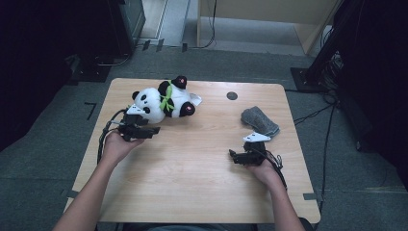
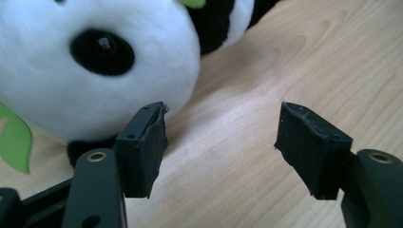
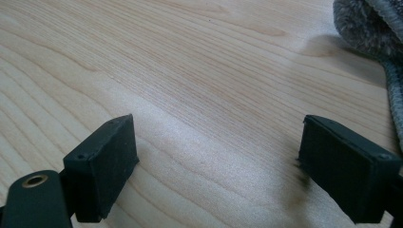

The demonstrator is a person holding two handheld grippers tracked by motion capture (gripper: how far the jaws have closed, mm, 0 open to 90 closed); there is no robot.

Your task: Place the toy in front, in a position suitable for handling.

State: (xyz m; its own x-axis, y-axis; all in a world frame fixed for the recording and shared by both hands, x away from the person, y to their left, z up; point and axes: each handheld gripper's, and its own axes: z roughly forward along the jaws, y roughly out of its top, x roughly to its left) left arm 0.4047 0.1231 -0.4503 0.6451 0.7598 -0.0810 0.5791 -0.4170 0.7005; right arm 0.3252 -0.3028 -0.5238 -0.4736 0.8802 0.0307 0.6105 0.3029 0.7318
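Lying in the upper left of the high view, the panda plush (image 1: 163,101) rests on the wooden table (image 1: 192,163). The left gripper (image 1: 153,131) sits just beside its head, jaws apart, one pad (image 2: 145,147) near the white fur. The right gripper (image 1: 233,156), at centre right, also gapes, near a grey cloth (image 1: 260,121).
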